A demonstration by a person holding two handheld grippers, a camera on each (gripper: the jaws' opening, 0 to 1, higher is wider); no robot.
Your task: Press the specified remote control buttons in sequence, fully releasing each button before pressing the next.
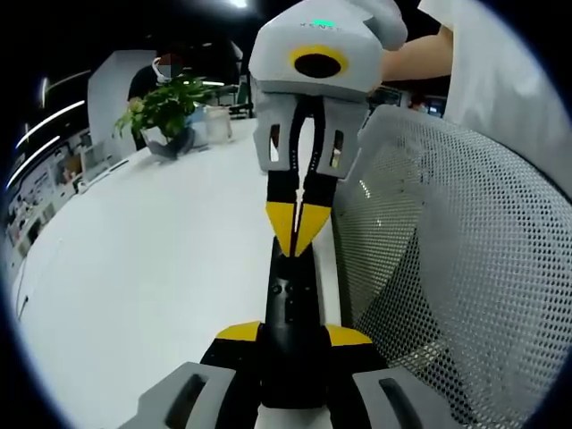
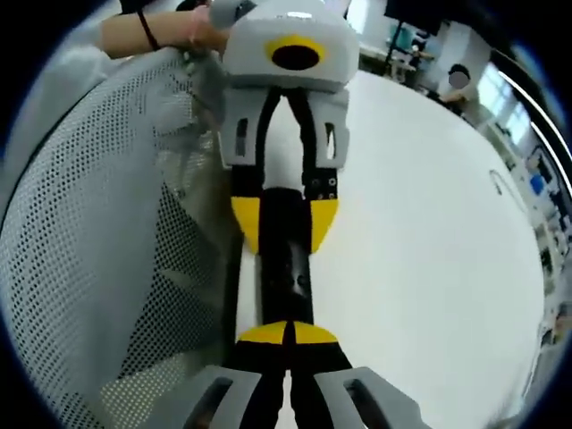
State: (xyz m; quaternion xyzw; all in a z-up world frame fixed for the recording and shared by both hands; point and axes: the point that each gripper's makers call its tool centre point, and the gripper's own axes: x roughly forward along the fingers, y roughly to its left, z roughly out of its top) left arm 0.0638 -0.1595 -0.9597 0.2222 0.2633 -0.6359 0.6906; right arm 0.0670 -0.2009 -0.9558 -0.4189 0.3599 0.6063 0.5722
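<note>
Clearly the slim black plastic remote control (image 1: 290, 308) lies lengthwise at the edge of the white worktop (image 1: 152, 268), just beside the white perforated mesh chair back (image 1: 447, 268). In the left gripper view the left tool (image 1: 293, 335) has its yellow-tipped jaws on either side of the remote's near end, closed on its long edges. The right tool (image 1: 298, 228) comes in from the far side with its yellow tips drawn together to a point that rests on the remote's far portion, where small buttons seem to sit. The right gripper view agrees: the right tool (image 2: 288, 334) shows jaws meeting over the remote (image 2: 288, 268), and the left tool (image 2: 284, 223) straddles the other end.

Judging by its shape, the remote is light, rigid and smooth-sided, so it could slip or pivot under a push. Holding it by the long edges, clear of the keys, looks sensible, with presses straight down. A green potted plant (image 1: 165, 107) stands well apart at the worktop's far end.
</note>
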